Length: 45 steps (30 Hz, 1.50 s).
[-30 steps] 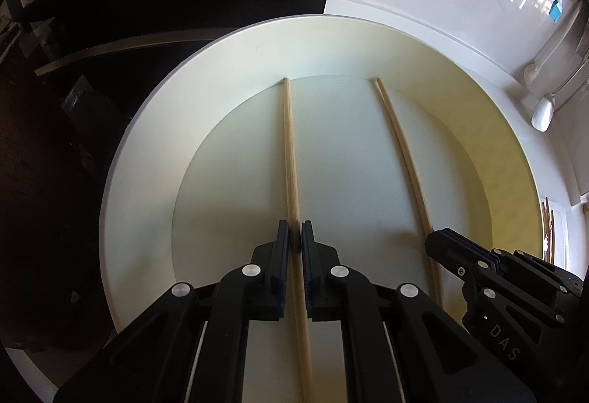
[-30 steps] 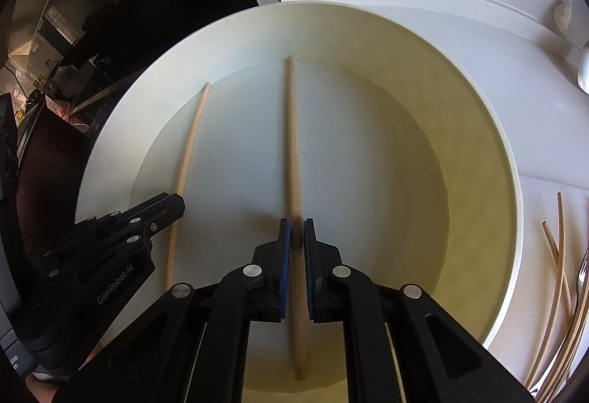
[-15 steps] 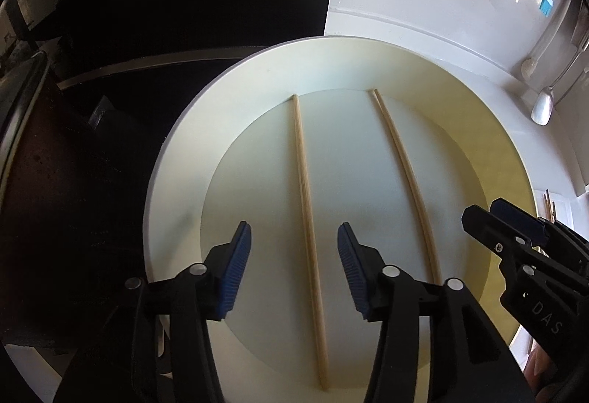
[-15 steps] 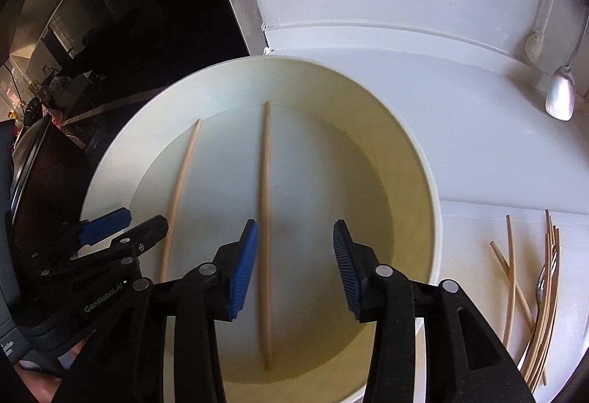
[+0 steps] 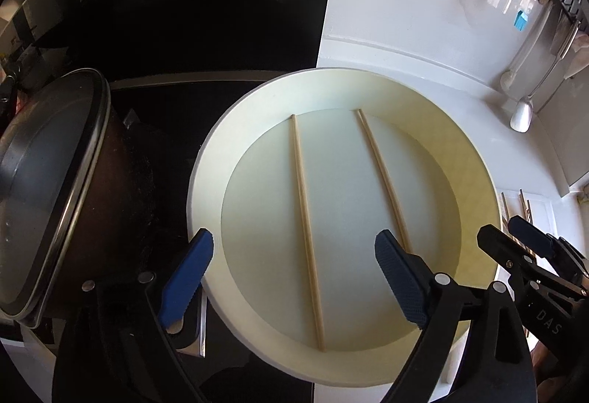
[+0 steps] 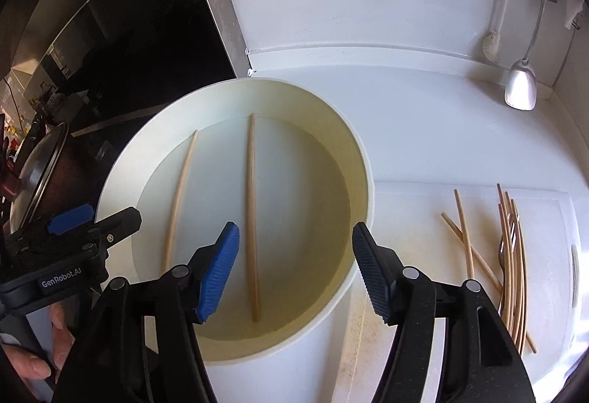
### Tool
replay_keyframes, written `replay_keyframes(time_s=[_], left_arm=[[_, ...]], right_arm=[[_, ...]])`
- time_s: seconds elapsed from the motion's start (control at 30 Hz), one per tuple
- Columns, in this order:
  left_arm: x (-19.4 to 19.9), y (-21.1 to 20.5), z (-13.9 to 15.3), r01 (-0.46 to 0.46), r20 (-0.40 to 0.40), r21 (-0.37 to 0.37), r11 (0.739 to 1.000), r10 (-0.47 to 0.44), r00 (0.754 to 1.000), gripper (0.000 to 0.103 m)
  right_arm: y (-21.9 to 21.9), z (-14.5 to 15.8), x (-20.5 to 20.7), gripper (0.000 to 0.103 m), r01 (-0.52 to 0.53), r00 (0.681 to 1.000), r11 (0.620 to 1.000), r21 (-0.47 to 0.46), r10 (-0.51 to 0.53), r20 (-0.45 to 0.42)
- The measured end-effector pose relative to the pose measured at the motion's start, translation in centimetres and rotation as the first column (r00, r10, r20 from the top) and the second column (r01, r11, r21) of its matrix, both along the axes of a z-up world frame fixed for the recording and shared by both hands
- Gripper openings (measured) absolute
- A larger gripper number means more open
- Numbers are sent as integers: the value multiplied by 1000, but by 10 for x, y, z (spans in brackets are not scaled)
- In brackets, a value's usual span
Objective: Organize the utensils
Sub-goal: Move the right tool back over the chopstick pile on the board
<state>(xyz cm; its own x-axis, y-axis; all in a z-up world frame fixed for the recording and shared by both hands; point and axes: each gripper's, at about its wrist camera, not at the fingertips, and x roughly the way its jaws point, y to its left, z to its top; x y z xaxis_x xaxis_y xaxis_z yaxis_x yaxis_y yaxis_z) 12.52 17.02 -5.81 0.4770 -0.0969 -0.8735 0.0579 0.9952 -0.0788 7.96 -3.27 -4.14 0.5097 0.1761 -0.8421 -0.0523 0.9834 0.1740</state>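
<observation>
1. Looking along the left wrist view: the left gripper (image 5: pixel 294 270) hangs above the near rim of the white bowl (image 5: pixel 206 182), tongs spread wide and holding nothing. 2 chopsticks lie flat and well apart on the bowl floor: the left chopstick (image 5: pixel 306 230) between the blue pads, the right chopstick (image 5: pixel 383 178) running toward the right pad. A lidded pot (image 5: pixel 51 189) stands just beside the bowl.

2. Right wrist view: the right gripper (image 6: pixel 294 263) is likewise spread and empty above the bowl's near edge. A loose chopstick pile (image 6: pixel 511 263) with a fork (image 6: pixel 502 248) lies on the white board (image 6: pixel 548 218), right of the bowl.

3. Judgement: 2 chopsticks are deposited; this is the interval between placing and fetching. The next move calls for carrying a gripper right to the pile, singling out 1 stick and closing squarely on it.
</observation>
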Motion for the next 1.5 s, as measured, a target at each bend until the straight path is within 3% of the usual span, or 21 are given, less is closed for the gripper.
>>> replay_keyframes(time_s=[0.3,0.47,0.73,0.9,1.13,1.27,1.5], left_arm=[[-30,-30,23,145,63,4,989,-145,987,95],[-49,-67,33,252,99,-20,968,-249,963,96],[-80,-138,39,326,122,-75,943,-315,941,97],[-101,-186,32,290,116,-81,954,-280,953,97],[-134,-241,9,114,67,-59,992,-110,992,97],[-144,-259,2,44,62,-43,998,-41,997,97],[-136,-269,-19,-14,81,-15,1000,16,997,97]], right_arm=[[-30,22,-53,66,129,989,991,-37,-125,80],[-64,24,-83,67,217,973,974,-59,-211,88],[-140,23,-132,71,307,950,948,-82,-300,88],[-198,22,-151,73,307,949,947,-91,-298,102],[-267,6,-164,73,186,978,980,-73,-177,113],[-286,-6,-159,73,132,988,989,-66,-125,91],[-290,-25,-144,73,124,987,992,-9,-122,100]])
